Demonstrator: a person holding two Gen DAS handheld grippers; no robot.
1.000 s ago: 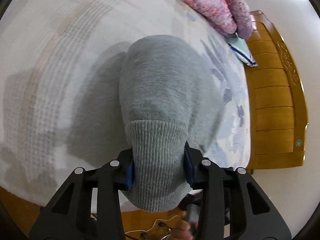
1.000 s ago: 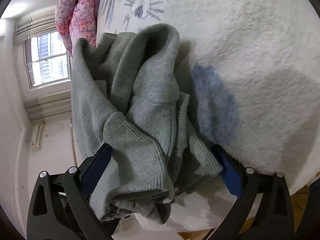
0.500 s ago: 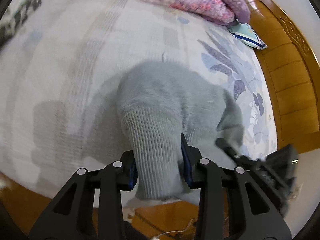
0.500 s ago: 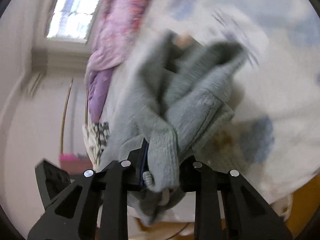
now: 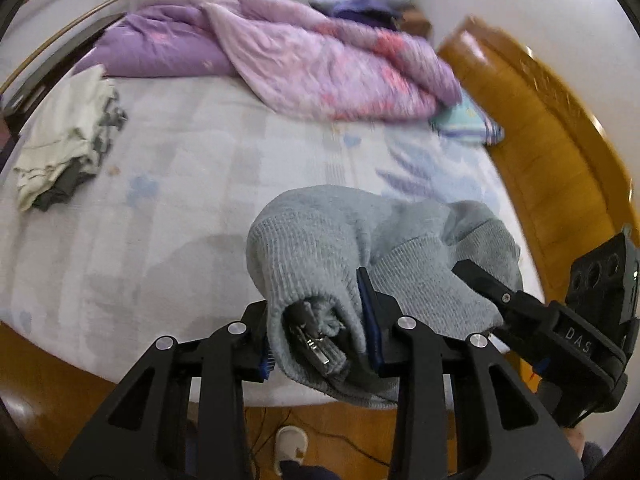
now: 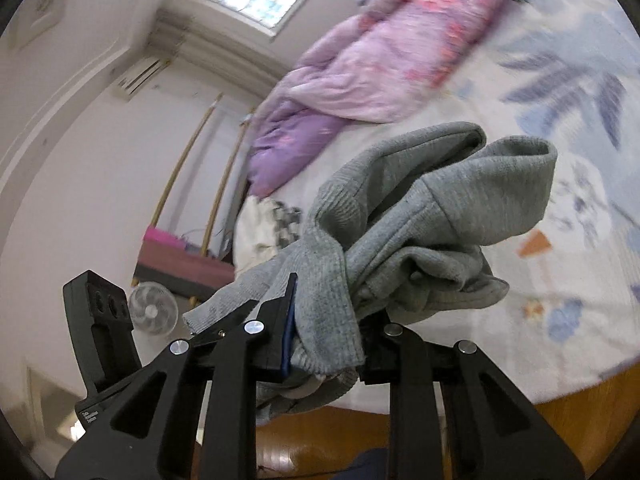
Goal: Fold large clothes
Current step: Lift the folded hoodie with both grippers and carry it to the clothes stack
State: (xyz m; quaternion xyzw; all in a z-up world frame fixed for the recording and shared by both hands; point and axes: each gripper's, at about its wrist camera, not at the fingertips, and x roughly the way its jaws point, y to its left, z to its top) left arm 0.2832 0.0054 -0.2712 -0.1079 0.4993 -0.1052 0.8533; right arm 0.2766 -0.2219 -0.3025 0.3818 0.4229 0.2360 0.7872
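A grey knit sweater (image 5: 320, 240) hangs bunched over the near edge of the bed. My left gripper (image 5: 318, 332) is shut on its ribbed hem. My right gripper (image 6: 328, 328) is shut on another ribbed part of the same sweater (image 6: 432, 200), close beside the left one. The right gripper also shows at the right of the left wrist view (image 5: 532, 312). The rest of the sweater is crumpled between and beyond the two grippers.
A purple and pink quilt (image 5: 280, 56) lies at the far side of the bed. A pile of pale clothes (image 5: 64, 136) sits at the far left. A wooden headboard (image 5: 560, 140) runs along the right. A white fan (image 6: 152, 308) stands on the floor.
Both grippers have lifted and tilted up, so the far side of the bed and the room now show. The right gripper closed on the sweater and moved next to the left.
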